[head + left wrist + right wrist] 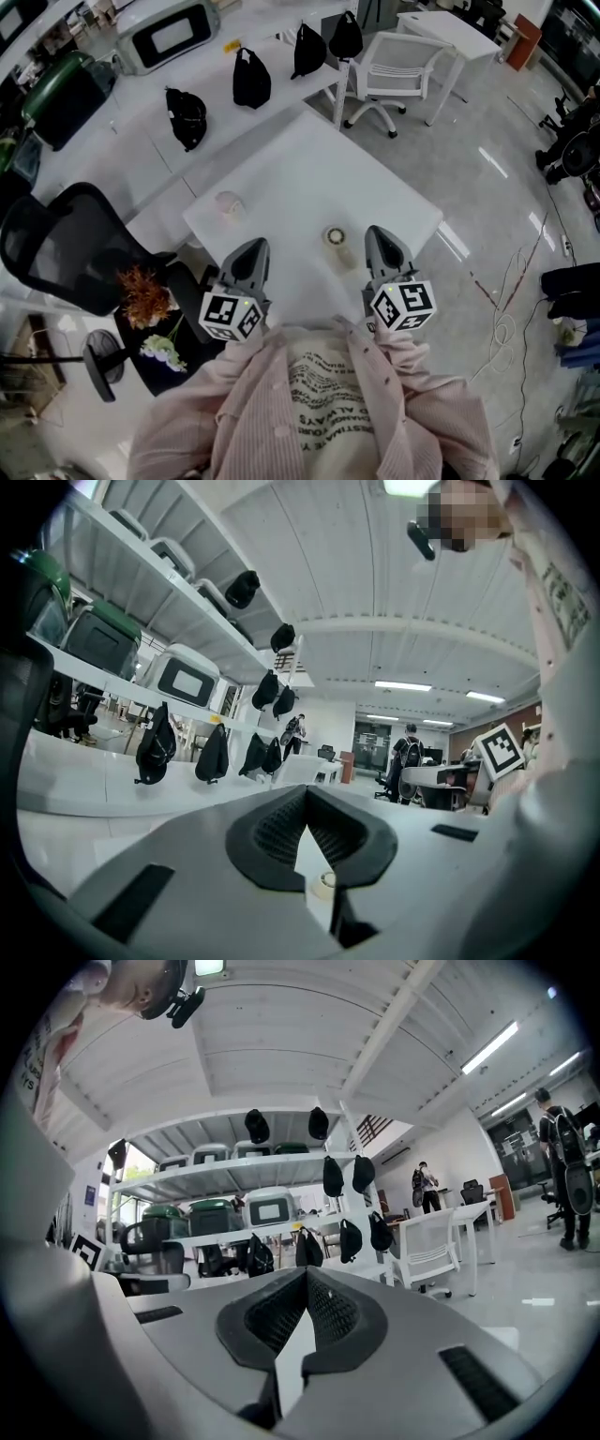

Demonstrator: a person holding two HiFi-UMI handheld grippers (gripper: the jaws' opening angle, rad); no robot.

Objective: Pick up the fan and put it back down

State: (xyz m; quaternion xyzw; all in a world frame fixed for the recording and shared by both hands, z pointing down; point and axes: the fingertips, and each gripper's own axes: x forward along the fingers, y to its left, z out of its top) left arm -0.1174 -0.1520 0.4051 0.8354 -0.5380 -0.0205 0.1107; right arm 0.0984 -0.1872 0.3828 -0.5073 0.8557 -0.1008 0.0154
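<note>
A small pale fan (336,238) with a round head lies on the white square table (309,178), near its front edge. In the left gripper view it shows as a little cream ring (325,880) low down, just beyond the jaws. My left gripper (254,247) hangs over the table's front left edge with its jaws together and nothing in them (306,795). My right gripper (377,234) is just right of the fan, apart from it, also shut and empty (306,1275). Both point level, close to the person's chest.
A pale pink lump (230,204) lies on the table's left part. A black mesh chair (56,246), dried flowers (144,294) and a black floor fan (99,362) stand at the left. Black bags (187,116) sit on the long bench behind; a white chair (397,64) is beyond.
</note>
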